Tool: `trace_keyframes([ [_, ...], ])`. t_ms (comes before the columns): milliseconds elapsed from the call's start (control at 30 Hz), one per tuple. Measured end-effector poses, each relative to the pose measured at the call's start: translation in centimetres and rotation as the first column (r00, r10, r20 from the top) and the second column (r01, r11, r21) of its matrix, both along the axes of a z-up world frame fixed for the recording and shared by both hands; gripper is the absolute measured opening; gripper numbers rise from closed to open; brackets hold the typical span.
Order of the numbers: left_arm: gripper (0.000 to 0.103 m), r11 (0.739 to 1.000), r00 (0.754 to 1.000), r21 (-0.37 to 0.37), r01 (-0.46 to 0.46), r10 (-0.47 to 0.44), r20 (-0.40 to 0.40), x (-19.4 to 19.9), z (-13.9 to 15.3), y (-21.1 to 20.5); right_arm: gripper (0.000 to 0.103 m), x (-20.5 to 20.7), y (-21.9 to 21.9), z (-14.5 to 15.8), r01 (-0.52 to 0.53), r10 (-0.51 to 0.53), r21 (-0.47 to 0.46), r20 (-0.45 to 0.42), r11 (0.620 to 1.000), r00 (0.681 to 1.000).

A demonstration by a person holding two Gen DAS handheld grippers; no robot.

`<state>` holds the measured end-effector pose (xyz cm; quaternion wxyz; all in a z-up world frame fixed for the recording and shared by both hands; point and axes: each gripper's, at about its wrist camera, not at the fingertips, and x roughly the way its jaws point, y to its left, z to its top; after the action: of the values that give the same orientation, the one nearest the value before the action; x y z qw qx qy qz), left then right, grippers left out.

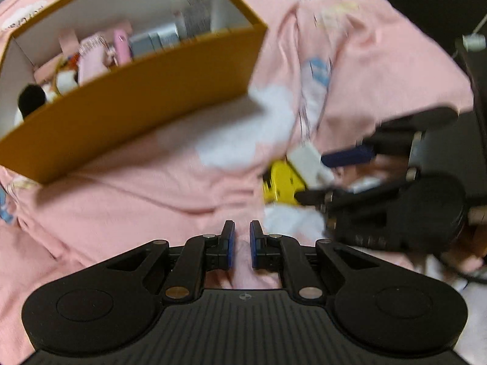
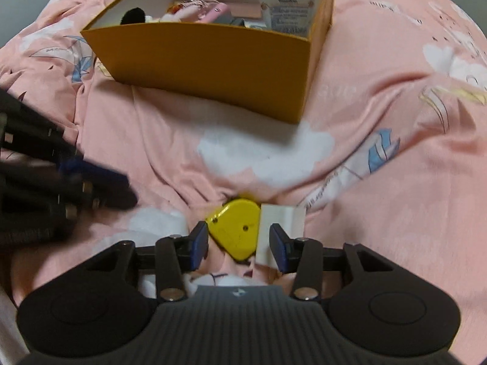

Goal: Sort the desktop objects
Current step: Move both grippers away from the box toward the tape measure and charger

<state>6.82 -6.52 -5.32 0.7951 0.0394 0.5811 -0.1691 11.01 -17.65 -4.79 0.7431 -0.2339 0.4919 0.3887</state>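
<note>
Pink bedding (image 1: 146, 188) fills your left wrist view, with the box (image 1: 146, 103) standing on it up and to the left, already holding a jumble of small items, so much of the sorting looks done. Your left gripper (image 1: 242, 245) points down at bare sheet, its fingers drawn almost together with nothing between them. Off to the right, blurred, the yellow case (image 1: 281, 182) and a white block (image 1: 310, 164) lie beside your right gripper (image 1: 350, 170), well clear of the left fingers.

From your right wrist, the box (image 2: 213, 67) sits ahead on the sheet (image 2: 380, 121), and the case (image 2: 236, 228) and the block (image 2: 283, 216) are the only loose pieces seen outside it; they look like what is left. Your right gripper (image 2: 239, 246) hangs over the pair with its fingers spread. The case lies between them, close against the left finger (image 2: 199, 238); whether it touches, you cannot tell from here. The block lies touching the case on its right, partly behind the right finger (image 2: 278, 243). Your left gripper (image 2: 91, 179) shows blurred at the left edge, near but apart.
</note>
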Motion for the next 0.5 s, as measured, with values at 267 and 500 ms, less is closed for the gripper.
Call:
trace_keyframes([
  [267,0.01,0.999,0.999,0.01,0.034,-0.034,-0.033,-0.8,-0.9,-0.9,0.047,-1.2,-1.0,-0.7,0.022,-0.023,-0.022,-0.041,1.0,0.999],
  [500,0.011,0.992,0.998,-0.115,-0.058,0.057,-0.013,1.8,0.1,0.0,0.047,-0.1,-1.1,0.6,0.047,-0.046,-0.015,0.066,0.999,0.997],
])
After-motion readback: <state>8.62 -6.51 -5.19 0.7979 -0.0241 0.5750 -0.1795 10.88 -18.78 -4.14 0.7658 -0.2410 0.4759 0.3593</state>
